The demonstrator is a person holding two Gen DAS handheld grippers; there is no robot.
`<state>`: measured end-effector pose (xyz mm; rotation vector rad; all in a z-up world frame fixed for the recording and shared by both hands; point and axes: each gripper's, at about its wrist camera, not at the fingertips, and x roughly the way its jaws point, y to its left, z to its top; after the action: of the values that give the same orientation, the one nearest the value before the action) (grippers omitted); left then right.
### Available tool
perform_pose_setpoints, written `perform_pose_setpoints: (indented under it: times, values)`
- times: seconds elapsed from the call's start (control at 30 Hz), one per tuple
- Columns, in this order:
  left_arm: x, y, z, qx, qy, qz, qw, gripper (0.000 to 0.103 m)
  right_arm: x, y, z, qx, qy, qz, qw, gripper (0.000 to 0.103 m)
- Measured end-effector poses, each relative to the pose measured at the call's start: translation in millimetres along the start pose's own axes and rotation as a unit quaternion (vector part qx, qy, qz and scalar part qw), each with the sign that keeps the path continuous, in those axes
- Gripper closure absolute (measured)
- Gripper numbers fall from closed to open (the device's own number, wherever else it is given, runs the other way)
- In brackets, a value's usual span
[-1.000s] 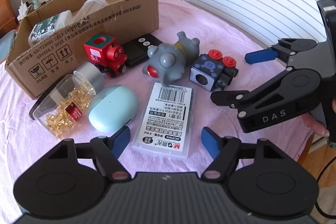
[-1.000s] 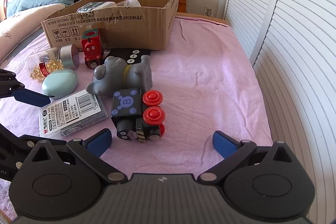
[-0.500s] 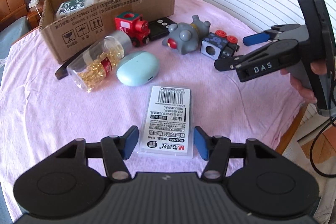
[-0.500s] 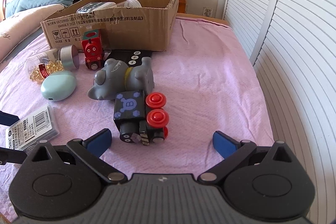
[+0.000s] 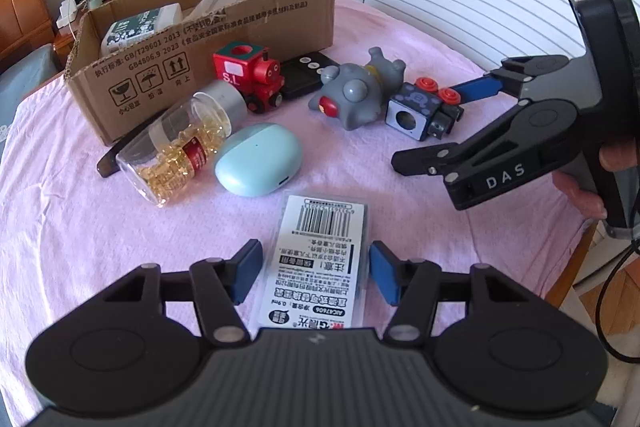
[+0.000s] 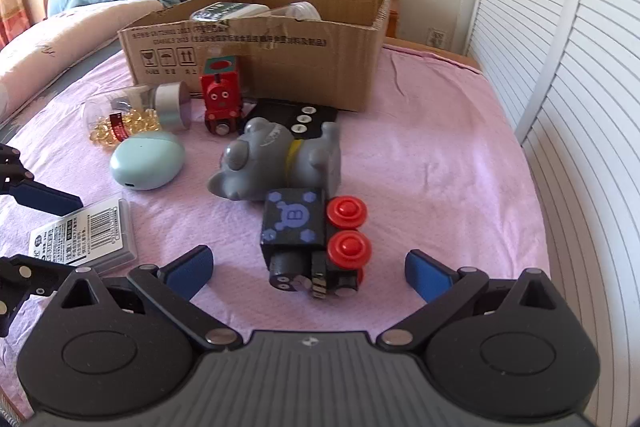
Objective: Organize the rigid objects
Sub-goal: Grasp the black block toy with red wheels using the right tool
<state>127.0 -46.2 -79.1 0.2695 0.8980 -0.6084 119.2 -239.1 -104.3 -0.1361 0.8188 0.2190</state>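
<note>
A flat clear plastic case with a barcode label lies on the pink cloth between the open fingers of my left gripper; the pads stand a little off its sides. It also shows in the right wrist view. My right gripper is open, with the black toy train with red knobs between its fingers, untouched. The right gripper shows in the left wrist view. The cardboard box stands at the back and holds some items.
On the cloth lie a grey toy animal, a red toy train, a mint earbud case, a capsule bottle and a black remote. The table edge is at the right. Louvred doors stand behind.
My left gripper has pulled back toward me and slid in along the labelled case, its fingers narrowing around it. My right gripper has come closer to the black train.
</note>
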Motion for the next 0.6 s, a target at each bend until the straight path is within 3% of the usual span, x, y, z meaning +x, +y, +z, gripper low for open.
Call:
perform_pose_setpoints:
  times: [0.13,0.33,0.6]
  values:
    - [-1.1,1.0,-1.2,0.000,0.000,0.002,1.0000,0.045,2.6,6.7,2.9,-0.021,-0.010,0.019,1.000,0.002]
    - [-0.1,1.1,0.1,0.002,-0.001,0.004,1.0000,0.045,-1.7,10.5,5.9,-0.034,-0.022,0.015,0.999,0.022]
    - [1.4,-0.8,1.7,0.002,-0.002,0.009,1.0000,0.044,-4.0,3.8,6.9,-0.027,-0.024,0.001,0.999,0.038]
